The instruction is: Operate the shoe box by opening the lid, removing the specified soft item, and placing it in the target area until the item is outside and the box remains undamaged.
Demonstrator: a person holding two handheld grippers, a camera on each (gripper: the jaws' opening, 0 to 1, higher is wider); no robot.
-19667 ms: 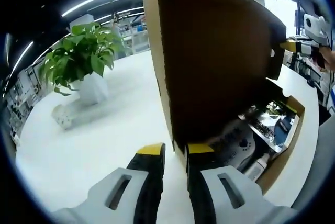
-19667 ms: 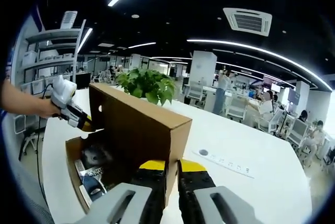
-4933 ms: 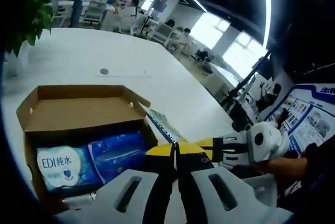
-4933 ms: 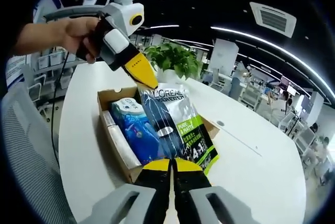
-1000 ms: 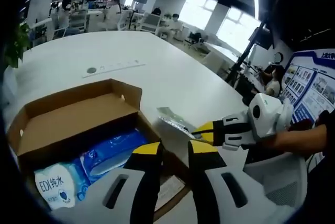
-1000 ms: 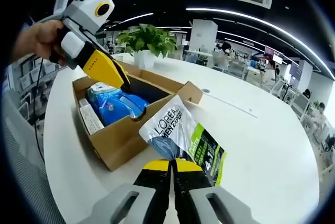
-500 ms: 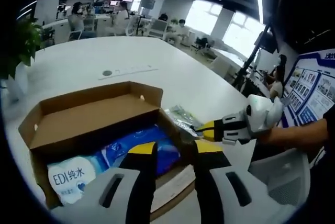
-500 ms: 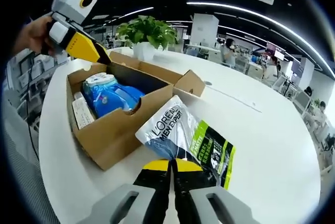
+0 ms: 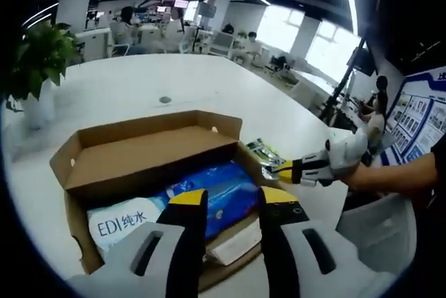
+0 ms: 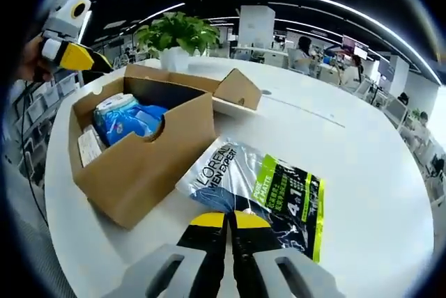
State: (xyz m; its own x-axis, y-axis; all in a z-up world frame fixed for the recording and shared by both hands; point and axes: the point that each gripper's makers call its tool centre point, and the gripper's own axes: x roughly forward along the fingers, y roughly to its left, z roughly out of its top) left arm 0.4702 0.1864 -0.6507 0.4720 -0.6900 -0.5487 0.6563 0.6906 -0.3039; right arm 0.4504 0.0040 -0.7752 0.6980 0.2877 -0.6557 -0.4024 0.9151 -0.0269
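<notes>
Cardboard makes up the open brown shoe box (image 10: 139,166), which sits on the left part of a white round table (image 10: 362,145) in the right gripper view, its lid (image 10: 233,89) folded back on the far side. Inside it lie a blue plastic pack of wipes with a white label (image 10: 125,118) and a flat white printed packet (image 10: 88,146) against the left wall. In the left gripper view the same box (image 9: 146,148) sits just beyond the jaws, with the blue wipes pack (image 9: 209,190) and its white label end marked "EDI" (image 9: 125,223) in it, and a pale flat packet (image 9: 233,242) at the near edge.

The left gripper (image 9: 227,204) hangs over the near edge of the box with its yellow-tipped black jaws spread apart and nothing between them. It also shows at the far left of the right gripper view (image 10: 70,54), held in a person's hand (image 10: 31,51).

The right gripper (image 10: 227,220) has its jaws pressed together on the near edge of a silver, green and black soft pouch printed "L'OREAL MEN EXPERT" (image 10: 261,190). The pouch lies flat on the table, outside the box and just right of its near corner. In the left gripper view the right gripper (image 9: 289,170) comes in from the right, at the pouch (image 9: 265,155) beside the box's right wall.

A green potted plant in a white pot (image 10: 174,37) stands on the table beyond the box.
</notes>
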